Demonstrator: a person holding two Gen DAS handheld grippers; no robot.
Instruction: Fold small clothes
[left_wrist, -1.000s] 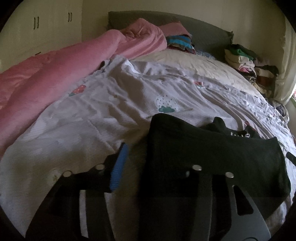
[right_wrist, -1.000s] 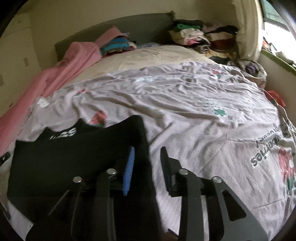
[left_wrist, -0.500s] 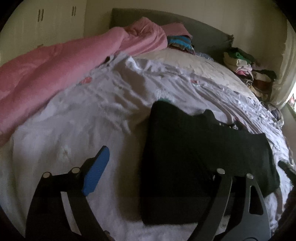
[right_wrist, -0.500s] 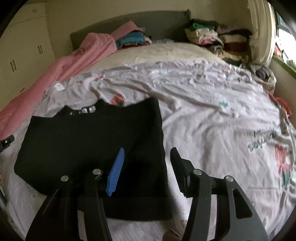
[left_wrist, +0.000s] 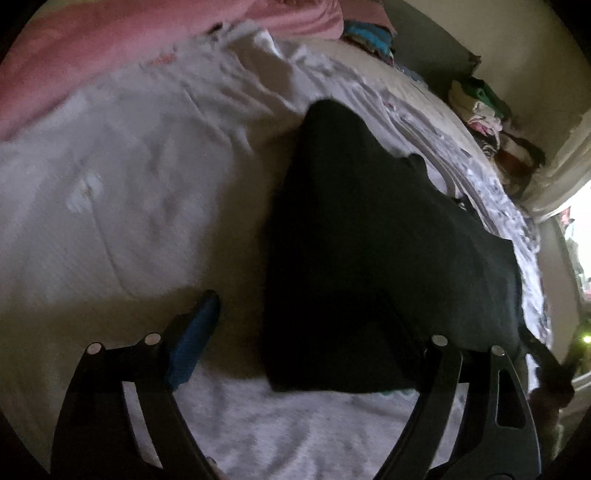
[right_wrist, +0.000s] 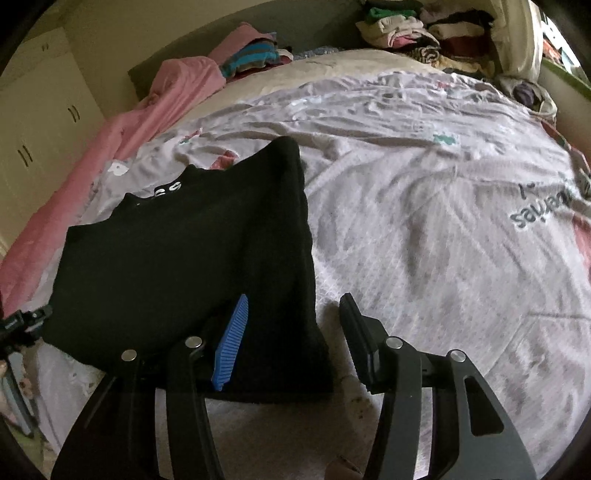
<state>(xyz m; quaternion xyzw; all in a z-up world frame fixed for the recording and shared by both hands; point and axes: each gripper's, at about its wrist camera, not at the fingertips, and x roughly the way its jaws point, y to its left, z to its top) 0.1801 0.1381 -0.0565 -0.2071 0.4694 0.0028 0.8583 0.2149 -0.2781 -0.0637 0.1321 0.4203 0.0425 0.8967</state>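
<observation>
Black top (right_wrist: 192, 258) flat on bedsheet (right_wrist: 424, 221); left hand-held gripper (left_wrist: 306, 328), right hand-held gripper (right_wrist: 291, 328) both agape, empty.

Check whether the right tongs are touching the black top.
Cannot tell. In the right wrist view the open right tongs straddle the black top's near corner, the blue pad overlapping the cloth, but neither contact nor a gap shows plainly.

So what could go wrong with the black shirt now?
Both grippers, left and right, are open, and the folded black shirt lies loose on the bedsheet.

1. The sheet is wrinkled and soft, so a finger sliding under the shirt might pinch sheet too.
2. The right gripper's blue fingertip sits over the shirt's folded edge; a careless grab might flip that fold open.
3. The left view is blurry, so aiming could be off.
</observation>
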